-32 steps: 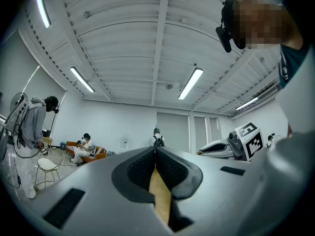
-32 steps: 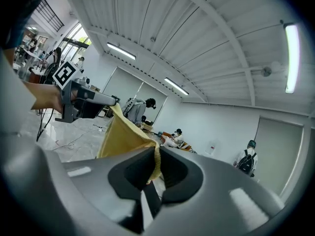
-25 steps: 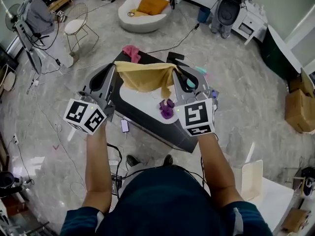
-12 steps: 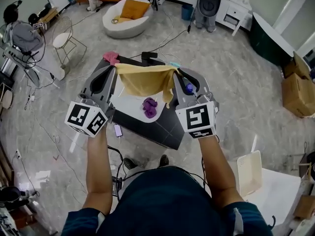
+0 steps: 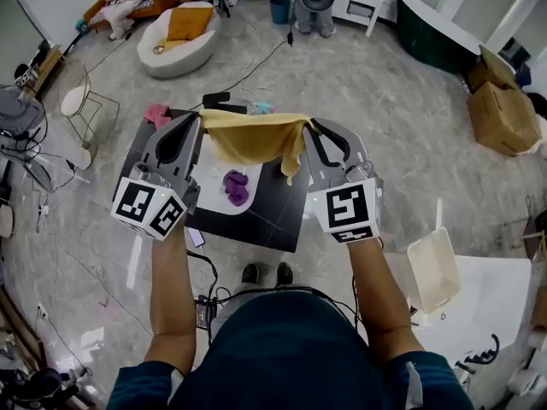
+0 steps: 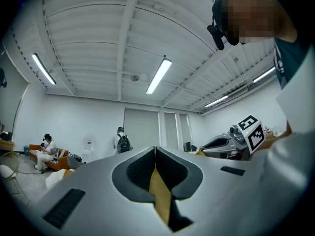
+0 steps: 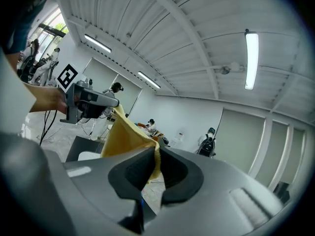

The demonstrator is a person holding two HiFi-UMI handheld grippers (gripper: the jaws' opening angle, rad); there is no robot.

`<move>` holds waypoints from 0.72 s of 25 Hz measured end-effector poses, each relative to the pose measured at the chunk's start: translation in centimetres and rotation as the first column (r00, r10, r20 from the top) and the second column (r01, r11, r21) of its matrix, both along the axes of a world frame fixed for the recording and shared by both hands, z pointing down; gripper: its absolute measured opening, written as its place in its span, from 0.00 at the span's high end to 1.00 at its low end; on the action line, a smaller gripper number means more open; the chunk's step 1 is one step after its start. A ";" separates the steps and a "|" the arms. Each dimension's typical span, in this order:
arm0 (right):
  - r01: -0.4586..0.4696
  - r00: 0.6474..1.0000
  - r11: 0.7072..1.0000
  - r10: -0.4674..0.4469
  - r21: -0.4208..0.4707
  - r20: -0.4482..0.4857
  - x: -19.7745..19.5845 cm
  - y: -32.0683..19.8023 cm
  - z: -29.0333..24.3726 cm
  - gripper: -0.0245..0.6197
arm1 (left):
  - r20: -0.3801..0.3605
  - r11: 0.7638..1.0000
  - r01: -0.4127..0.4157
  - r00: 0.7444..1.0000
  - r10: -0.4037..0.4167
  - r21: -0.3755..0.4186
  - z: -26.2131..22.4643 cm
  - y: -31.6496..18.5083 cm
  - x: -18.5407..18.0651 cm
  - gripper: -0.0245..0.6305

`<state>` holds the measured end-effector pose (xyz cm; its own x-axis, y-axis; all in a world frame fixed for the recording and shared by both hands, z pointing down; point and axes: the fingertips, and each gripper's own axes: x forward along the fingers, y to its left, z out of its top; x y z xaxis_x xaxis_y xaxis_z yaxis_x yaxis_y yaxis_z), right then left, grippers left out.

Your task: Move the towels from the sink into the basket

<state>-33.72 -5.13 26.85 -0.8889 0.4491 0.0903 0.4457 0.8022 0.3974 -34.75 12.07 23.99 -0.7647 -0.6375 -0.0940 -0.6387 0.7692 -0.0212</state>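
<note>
A yellow towel [image 5: 256,137] hangs stretched in the air between my two grippers, above the black counter [image 5: 278,216]. My left gripper [image 5: 200,116] is shut on its left corner, and the cloth [image 6: 160,191] shows pinched between those jaws. On the right corner my right gripper [image 5: 309,125] is shut, with the towel [image 7: 120,132] running out of the jaws toward the left gripper [image 7: 91,102]. A purple towel [image 5: 233,186] lies in the white sink [image 5: 212,216]. At the counter's far left corner lies a pink towel [image 5: 156,114]. A white basket [image 5: 432,272] stands at the lower right.
A white table [image 5: 496,306] sits beside the basket. Cables [image 5: 256,62] run over the floor beyond the counter. A round white sofa [image 5: 175,37], a wire chair [image 5: 81,105] and cardboard boxes [image 5: 500,105] stand farther off. People are at the far wall [image 6: 120,141].
The towel stays stretched between both grippers. The view has swung right: the counter with the purple towel has slid left under the towel, and the white basket has come fully into view.
</note>
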 end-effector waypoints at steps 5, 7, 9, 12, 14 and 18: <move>-0.132 0.991 0.991 0.132 0.002 -0.017 0.9 -4.6 0.8 0.90 | -0.012 0.991 -0.132 0.991 0.132 0.006 0.8 -4.9 -1.3 0.95; -0.181 0.983 0.984 0.181 0.004 -0.026 1.4 -6.2 1.1 0.90 | -0.021 0.984 -0.180 0.983 0.181 0.006 1.0 -6.7 -1.6 0.95; -0.230 0.973 0.973 0.230 0.004 -0.029 2.1 -7.7 1.1 0.90 | -0.026 0.973 -0.230 0.973 0.230 0.003 1.2 -8.4 -1.7 0.95; -0.302 0.953 0.953 0.302 0.003 -0.026 3.4 -9.6 1.1 0.90 | -0.027 0.953 -0.302 0.953 0.302 0.002 1.2 -10.7 -1.4 0.95; -0.344 0.939 0.939 0.344 0.004 -0.026 4.4 -10.7 1.0 0.90 | -0.029 0.939 -0.344 0.939 0.344 -0.002 1.2 -12.1 -1.0 0.95; -0.428 0.903 0.904 0.428 0.001 -0.019 6.7 -12.7 0.6 0.90 | -0.023 0.905 -0.426 0.905 0.426 -0.008 0.9 -14.4 0.3 0.95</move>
<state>-27.03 -17.80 27.45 -0.9939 0.0258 0.1075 0.0660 0.9186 0.3897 -34.48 -2.30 24.92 -0.4217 -0.9039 -0.0715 -0.9058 0.4236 -0.0129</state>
